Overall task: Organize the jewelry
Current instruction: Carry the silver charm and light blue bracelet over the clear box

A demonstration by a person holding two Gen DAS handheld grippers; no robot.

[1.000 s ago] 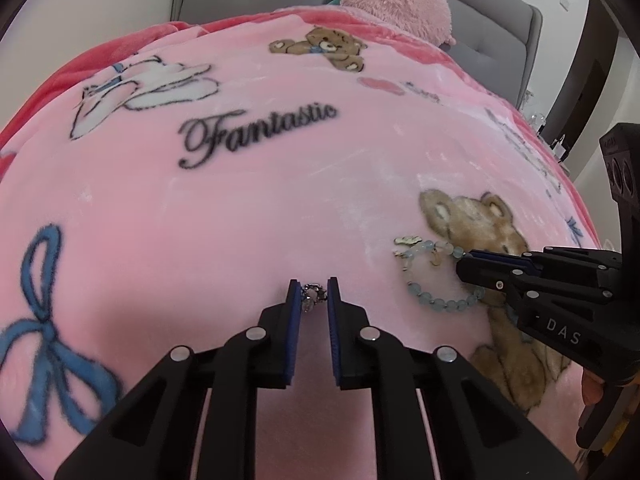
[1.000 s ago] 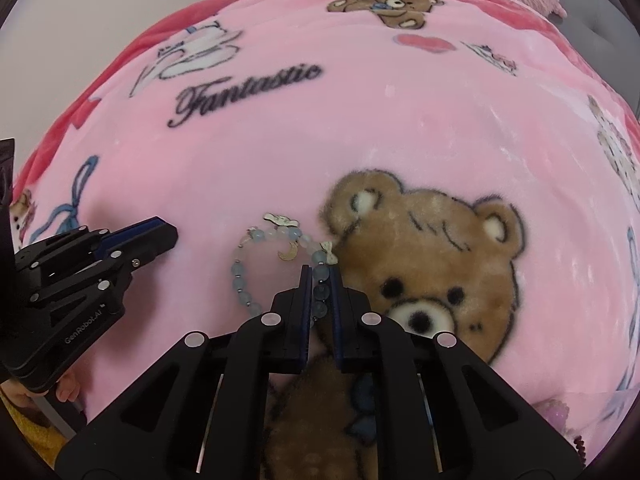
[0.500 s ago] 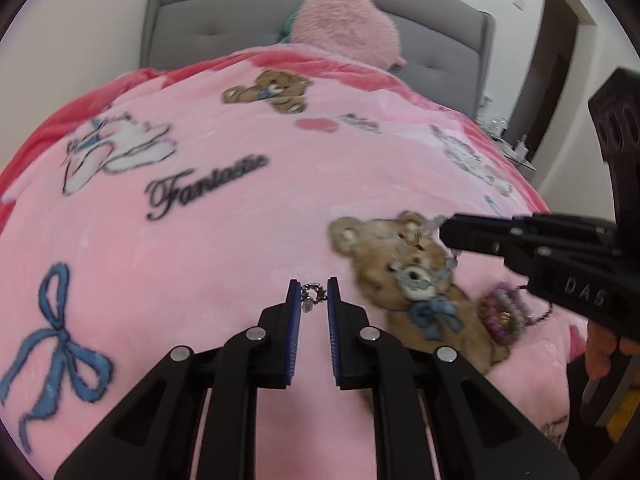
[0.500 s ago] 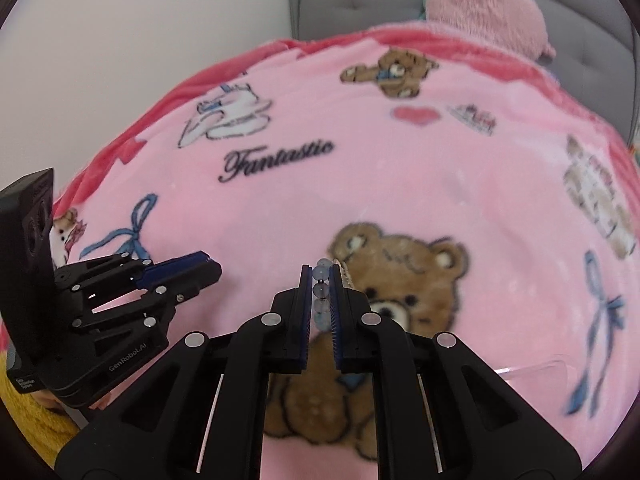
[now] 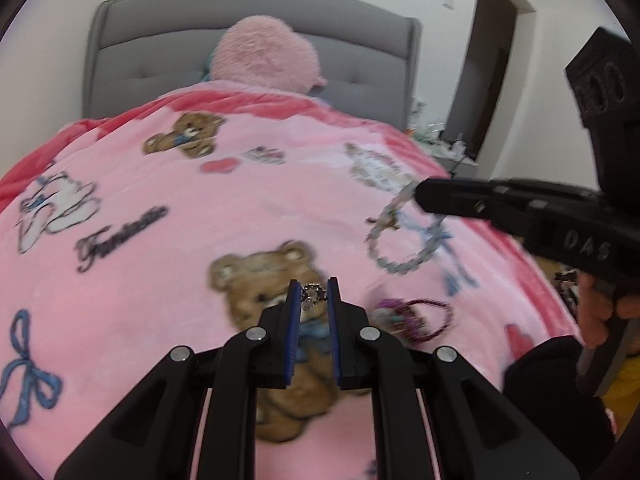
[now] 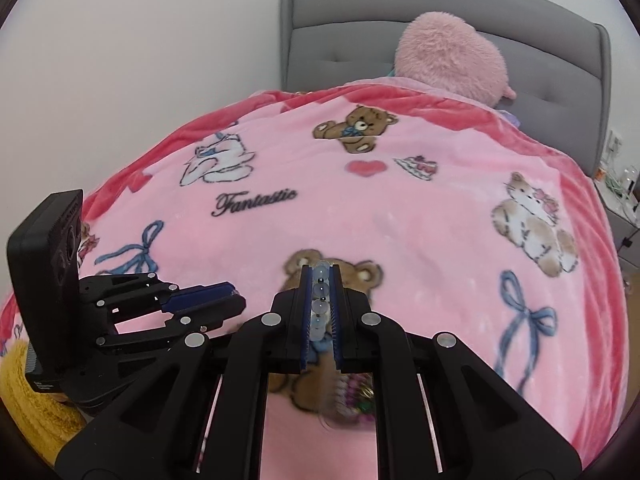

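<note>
Wide pink plush blanket [image 6: 400, 216] lies open ahead up to the grey padded headboard [image 5: 160, 60]. My left gripper [image 5: 314, 292] is nearly closed, pinching a small sparkly silver ring [image 5: 314, 292] above the blanket. Further right a dark purple beaded bracelet [image 5: 416, 320] rests on the blanket. My right gripper [image 6: 320, 284] is clamped on a pale blue beaded bracelet [image 5: 394, 236], dangling free. Print on the blanket reads "Fantastic" [image 6: 256, 202]; the right gripper body — "DAS".
</note>
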